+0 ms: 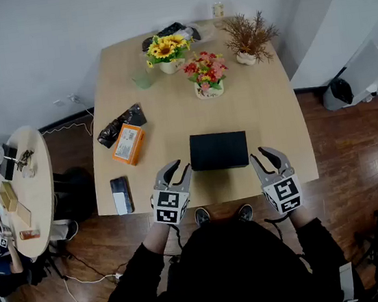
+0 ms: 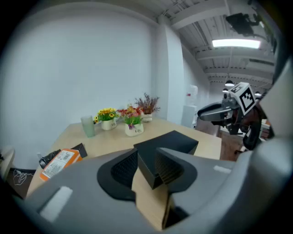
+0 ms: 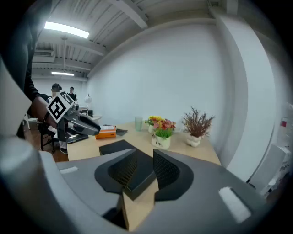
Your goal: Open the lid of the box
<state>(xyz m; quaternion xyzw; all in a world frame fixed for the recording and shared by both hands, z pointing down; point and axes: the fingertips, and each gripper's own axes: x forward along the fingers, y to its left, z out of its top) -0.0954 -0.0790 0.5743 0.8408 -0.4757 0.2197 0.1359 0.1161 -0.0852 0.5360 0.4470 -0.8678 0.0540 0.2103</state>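
Note:
A flat black box (image 1: 218, 150) with its lid down lies near the table's front edge. My left gripper (image 1: 179, 167) hovers at the box's near left corner, its jaws apart. In the left gripper view that corner of the box (image 2: 169, 139) shows in the gap of the left gripper (image 2: 146, 167). My right gripper (image 1: 262, 154) stands at the near right corner, jaws also apart. The right gripper view shows the box (image 3: 116, 147) in the gap of the right gripper (image 3: 142, 169). I cannot tell whether any pad touches the box.
On the wooden table (image 1: 267, 116) an orange carton (image 1: 128, 144), a black packet (image 1: 120, 125) and a phone (image 1: 121, 194) lie left of the box. Flower pots (image 1: 207, 72), a dried plant (image 1: 248, 35), a cup (image 1: 142, 79) and a bottle (image 1: 217, 6) stand at the far end.

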